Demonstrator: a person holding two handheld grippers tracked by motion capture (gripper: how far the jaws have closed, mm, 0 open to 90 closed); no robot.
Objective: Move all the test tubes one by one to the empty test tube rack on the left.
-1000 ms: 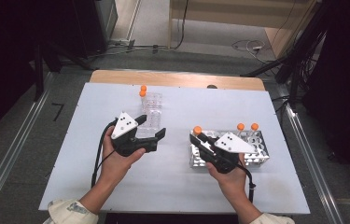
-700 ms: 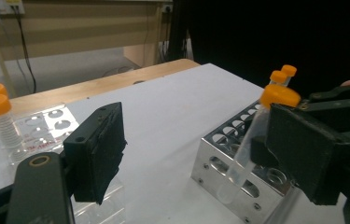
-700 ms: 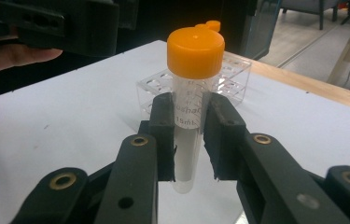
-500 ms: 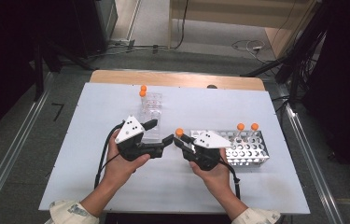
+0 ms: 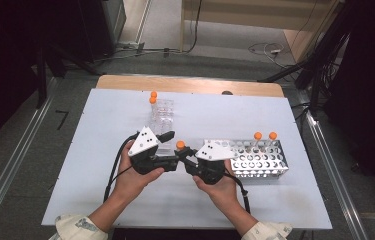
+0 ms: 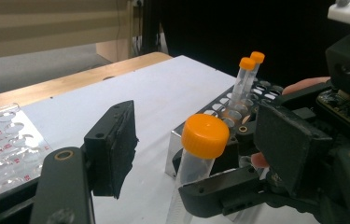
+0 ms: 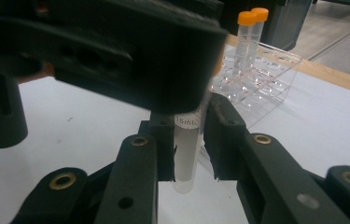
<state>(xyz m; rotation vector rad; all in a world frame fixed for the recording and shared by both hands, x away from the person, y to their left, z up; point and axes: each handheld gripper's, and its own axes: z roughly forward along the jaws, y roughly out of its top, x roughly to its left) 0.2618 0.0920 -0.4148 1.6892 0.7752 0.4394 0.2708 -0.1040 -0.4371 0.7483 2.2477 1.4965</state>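
The right gripper (image 5: 187,154) has carried the tube (image 6: 196,161) over to the left gripper (image 5: 171,148), jaws squeezed tight on it. The left jaws have just been closing around its orange cap (not touching yet), so a hand-over looks close.

Clear plastic rack (image 5: 162,113) holding two orange-capped tubes (image 5: 152,97), white table (image 5: 100,125), wooden board (image 5: 190,85)
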